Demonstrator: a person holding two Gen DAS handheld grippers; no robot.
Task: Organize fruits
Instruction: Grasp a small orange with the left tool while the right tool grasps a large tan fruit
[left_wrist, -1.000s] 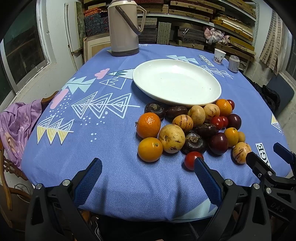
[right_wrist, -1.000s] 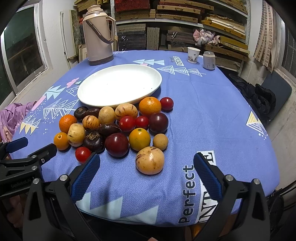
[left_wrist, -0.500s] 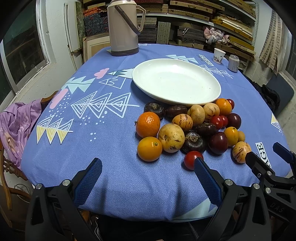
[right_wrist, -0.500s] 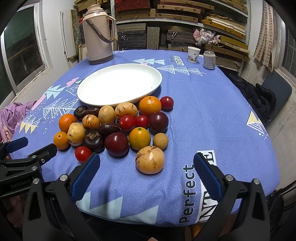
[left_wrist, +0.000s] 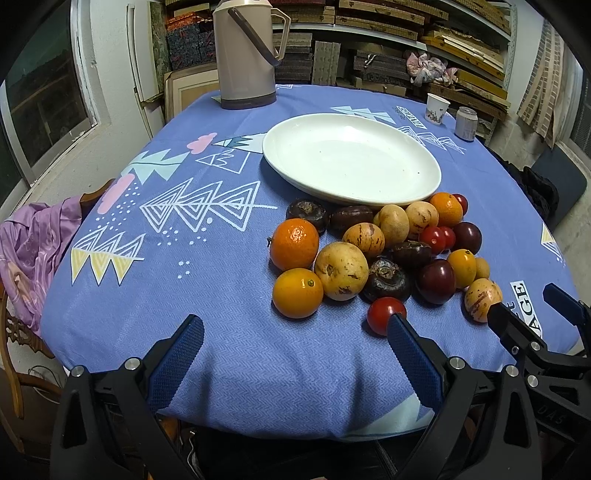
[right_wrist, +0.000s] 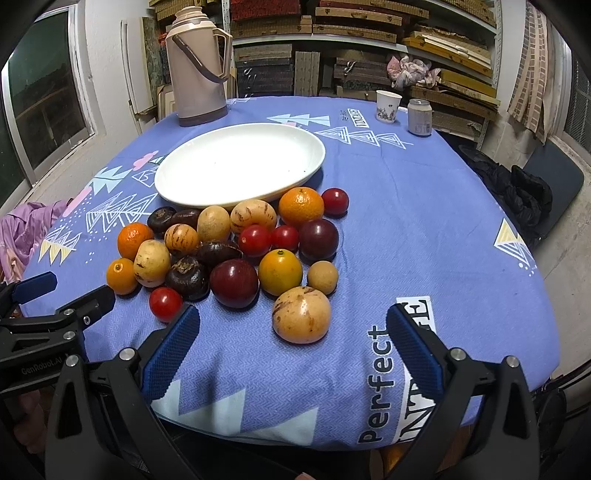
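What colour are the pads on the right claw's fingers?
Blue, with a fine textured grip, on black fingers; clearest in the right wrist view.

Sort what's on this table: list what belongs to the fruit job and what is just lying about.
For the job: fruit pile, white plate, left tool, right tool.
Just lying about: flask, paper cup, can, purple cloth.

fruits (right_wrist: 236, 251): loose cluster on tabletop (right_wrist: 406, 221), just in front of plate, many touching | oranges, red tomatoes, dark plums, tan streaked melons, dark brown water chestnuts | largest tan melon (right_wrist: 301, 315) nearest, slightly apart | plate (right_wrist: 240, 164): white, oval, nothing on it, upright, its near rim beside the back fruits
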